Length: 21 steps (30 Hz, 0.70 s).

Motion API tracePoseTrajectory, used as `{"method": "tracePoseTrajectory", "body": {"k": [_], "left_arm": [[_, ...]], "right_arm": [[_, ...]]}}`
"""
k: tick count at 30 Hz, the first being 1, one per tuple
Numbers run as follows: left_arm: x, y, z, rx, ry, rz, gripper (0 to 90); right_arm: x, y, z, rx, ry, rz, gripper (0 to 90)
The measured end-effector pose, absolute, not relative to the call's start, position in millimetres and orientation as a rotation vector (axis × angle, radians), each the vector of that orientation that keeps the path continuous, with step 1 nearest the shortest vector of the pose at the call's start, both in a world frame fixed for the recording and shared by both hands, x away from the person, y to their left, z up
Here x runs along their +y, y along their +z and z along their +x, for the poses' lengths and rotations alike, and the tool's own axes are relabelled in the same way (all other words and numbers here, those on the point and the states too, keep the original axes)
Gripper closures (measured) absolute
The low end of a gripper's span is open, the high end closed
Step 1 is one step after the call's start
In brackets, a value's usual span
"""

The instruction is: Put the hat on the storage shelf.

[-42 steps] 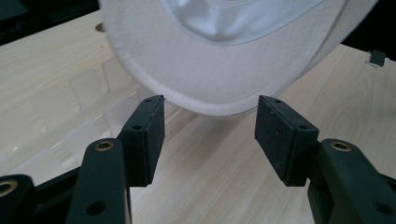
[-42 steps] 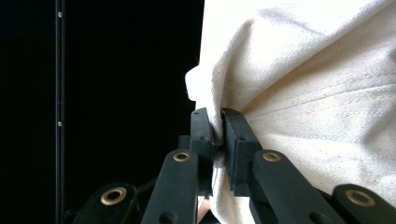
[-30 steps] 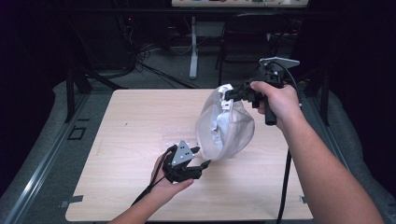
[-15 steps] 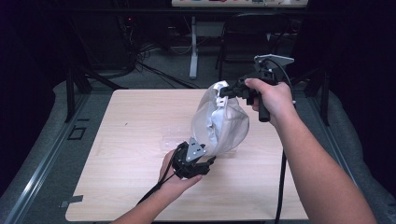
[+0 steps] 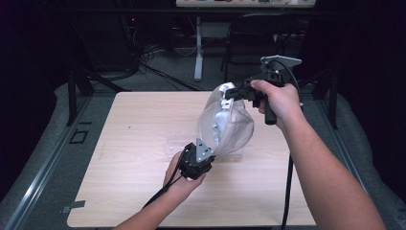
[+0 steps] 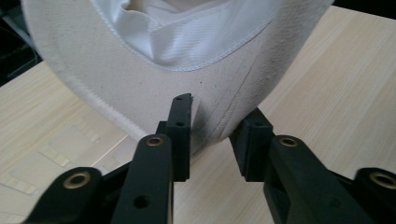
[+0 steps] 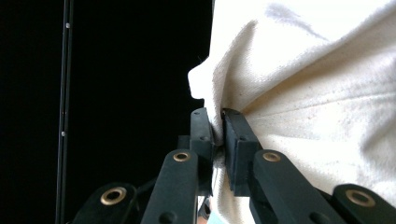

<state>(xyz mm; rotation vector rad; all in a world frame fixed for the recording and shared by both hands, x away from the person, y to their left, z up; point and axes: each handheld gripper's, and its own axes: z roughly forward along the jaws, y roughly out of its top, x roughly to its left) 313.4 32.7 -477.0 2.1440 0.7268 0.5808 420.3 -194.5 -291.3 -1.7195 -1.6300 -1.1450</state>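
So the right gripper (image 5: 229, 92) is up in the air past the far right part of the table (image 5: 124, 158), around 1 o'clock from the table's middle in the high view; its jaws are pressed tight on a bunched fold of the cloth bag (image 5: 226, 125), which hangs down from that pinch. In the right gripper view you can see it properly; the two black jaws are squeezed together with a thin ridge of off-white fabric (image 7: 303, 102) caught between them, and the rest of the cloth spreads off to the 2 o'clock side.

The bag looks like a cream canvas thing with a stitched hem and a whiter lining inside; the left gripper view looks up at its lower end (image 6: 187, 79), and the hem curves across the top of that view.

The left gripper (image 5: 210, 160) sits low, just above the wood, at about 5 o'clock from the table's middle, right at the bag's bottom corner. Its jaws have just been closing, with the bottom corner of the bag between them; in the left gripper view the jaws are partly drawn in and both meet the cloth, so it's pinching that rounded corner, though not squeezed flat like the other one.

The bag's bottom hovers just over the tabletop; I can't tell if it touches the wood.
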Motion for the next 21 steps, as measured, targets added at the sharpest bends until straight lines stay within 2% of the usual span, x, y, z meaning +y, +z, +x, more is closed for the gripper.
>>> {"method": "tracePoseTrajectory", "body": {"k": [4, 10, 13, 21], "left_arm": [[38.7, -474.3, 315.4, 0.709, 0.575, 2.137, 76.8], [45.1, -471.7, 319.0, 0.703, 0.556, 2.116, 78.1], [53.3, -470.5, 326.1, 0.725, 0.486, 2.083, 78.4], [62.3, -471.7, 332.9, 0.678, 0.47, 2.062, 82.2]], "right_arm": [[-193.9, -289.7, 420.3, -1.631, -1.148, -1.72, 83.5], [-192.6, -285.8, 420.1, -1.64, -1.157, -1.713, 83.5], [-191.1, -285.1, 420.6, -1.631, -1.166, -1.717, 83.4], [-186.6, -287.3, 423.1, -1.641, -1.168, -1.718, 83.5]]}}
